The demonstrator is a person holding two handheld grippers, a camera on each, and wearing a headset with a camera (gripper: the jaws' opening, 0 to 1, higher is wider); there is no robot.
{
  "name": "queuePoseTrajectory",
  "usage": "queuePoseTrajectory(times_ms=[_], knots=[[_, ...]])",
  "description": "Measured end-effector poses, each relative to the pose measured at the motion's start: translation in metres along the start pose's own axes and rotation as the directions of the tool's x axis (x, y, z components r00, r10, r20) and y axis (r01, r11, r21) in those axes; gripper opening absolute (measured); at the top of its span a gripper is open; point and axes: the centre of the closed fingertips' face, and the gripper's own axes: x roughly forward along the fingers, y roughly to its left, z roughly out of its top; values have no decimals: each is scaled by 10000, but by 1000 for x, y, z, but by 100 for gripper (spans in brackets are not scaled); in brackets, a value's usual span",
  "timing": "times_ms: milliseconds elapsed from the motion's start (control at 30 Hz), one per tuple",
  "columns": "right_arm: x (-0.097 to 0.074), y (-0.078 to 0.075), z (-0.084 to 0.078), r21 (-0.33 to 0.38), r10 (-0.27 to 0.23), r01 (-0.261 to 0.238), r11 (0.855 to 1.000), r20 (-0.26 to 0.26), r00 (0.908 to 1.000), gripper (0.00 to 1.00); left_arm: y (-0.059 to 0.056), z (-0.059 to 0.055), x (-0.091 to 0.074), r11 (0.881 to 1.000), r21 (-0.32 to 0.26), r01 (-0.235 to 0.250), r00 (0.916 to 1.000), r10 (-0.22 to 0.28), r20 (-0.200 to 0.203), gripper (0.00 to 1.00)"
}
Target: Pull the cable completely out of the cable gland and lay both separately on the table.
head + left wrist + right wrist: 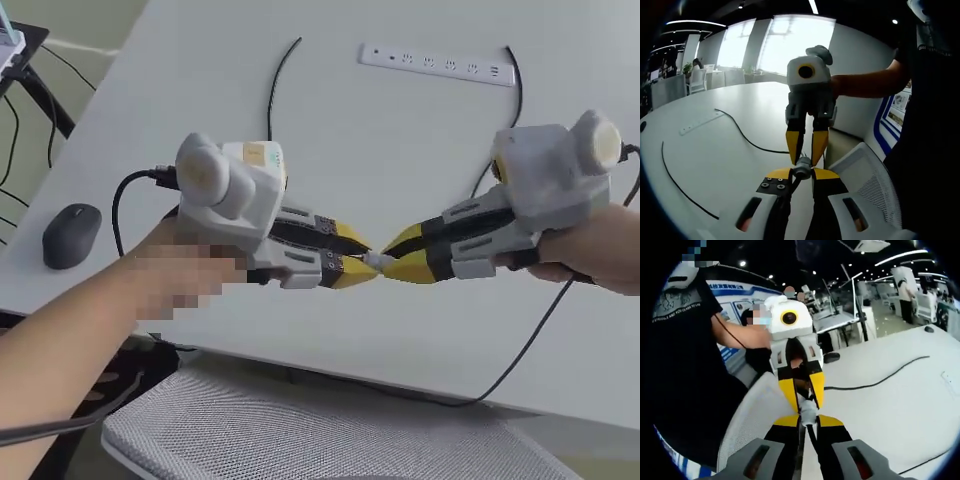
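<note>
Left gripper [355,270], right gripper [398,262] both clamp cable gland [376,262]; power strip [438,65], mouse [71,235], chair [300,430] around.

The left gripper [360,268] reaches in from the lower left on an outstretched left forearm [80,330]. The right gripper [392,266] comes from the right edge, held in the right hand [590,250]. Tips meet nose to nose at centre frame, both jaw pairs closed on the cable gland [375,261].
</note>
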Motion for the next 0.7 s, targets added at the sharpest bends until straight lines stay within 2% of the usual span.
queuePoseTrajectory(times_ms=[100,167,233,267,333,433,467,600,700], knots=[[0,-1,2,-1131,-704,680,9913,-175,9974,7,2,1,-1,9997,-227,-30,9999,33,107,15],[0,-1,3,-1760,-1183,1111,9781,-309,9925,7,3,2,-2,9990,-450,-46,9998,53,173,15],[0,1,4,-2289,-1458,1319,9645,-446,9883,7,2,3,-3,9987,-512,-28,9998,39,207,15],[0,0,3,-2766,-1719,1499,9492,-571,9835,7,2,3,-2,9985,-541,-17,9997,29,225,15],[0,0,2,-3340,-2030,1672,9276,-752,9763,7,1,2,-2,9977,-683,-24,9997,39,227,15],[3,-2,-1,-3903,-2411,1902,9008,-852,9668,7,1,0,-2,9963,-850,-94,9998,108,163,15],[4,-2,-3,-3859,-2442,1944,9018,-839,9661,7,2,-1,-2,9963,-846,-122,9998,135,149,15],[4,-3,-3,-4008,-2671,2145,8907,-796,9604,8,2,-3,-2,9955,-940,-130,9998,143,139,15],[2,-5,-2,-3846,-2842,2366,8923,-713,9561,8,2,-1,-2,9950,-993,-120,9996,145,244,15]])
